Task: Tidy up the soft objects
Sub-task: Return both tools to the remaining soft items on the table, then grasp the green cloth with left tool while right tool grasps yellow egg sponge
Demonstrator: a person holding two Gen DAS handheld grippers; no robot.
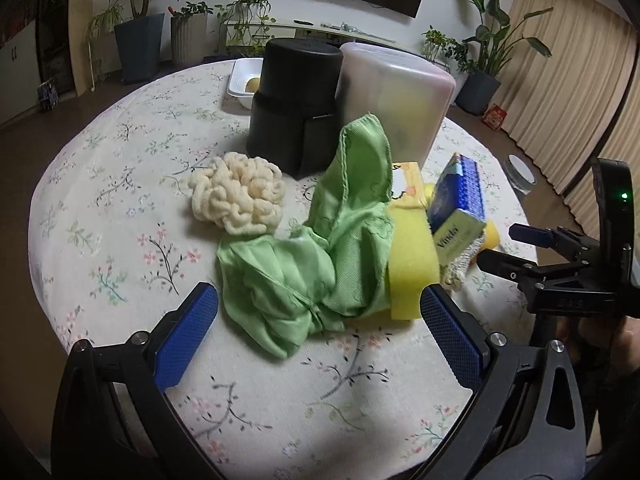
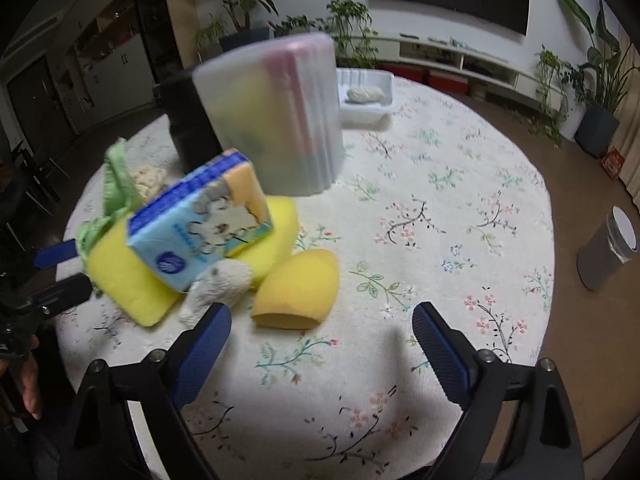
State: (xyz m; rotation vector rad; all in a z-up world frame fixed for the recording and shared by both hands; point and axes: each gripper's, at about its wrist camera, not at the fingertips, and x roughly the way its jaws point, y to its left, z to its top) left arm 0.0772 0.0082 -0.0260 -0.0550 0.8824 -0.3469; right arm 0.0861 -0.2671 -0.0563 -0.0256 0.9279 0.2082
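While both tools sit spread wide with nothing between their blue pads, the soft stuff is piled around the middle of the round desk (image 1: 120, 160) with the floral cloth. The left tool (image 1: 320, 320) hovers low near the desk's near edge, its jaws standing either side of a crumpled green cloth (image 1: 304, 272), not touching it as far as I can tell. That cloth drapes partly over a yellow sponge (image 1: 412, 256), and a peak of it sticks up toward the frosted plastic container (image 1: 396, 96). Just beside the cloth, toward the left edge, lies a cream knitted scrubber (image 1: 240, 196).

A blue tissue pack (image 2: 200, 224) leans tilted on top of the yellow sponge (one corner up in the air), and a white fluffy thing (image 2: 216, 288) pokes out from under it. Right next to that, a yellow egg-shaped sponge (image 2: 296, 292) lies on its side, near the right tool (image 2: 322, 340) but clear of its pads.

Behind the pile stand a black cylinder (image 1: 292, 100) and the frosted container, touching or very nearly. Toward the far edge there's a white tray (image 2: 366, 96) with one pale lumpy item in it.
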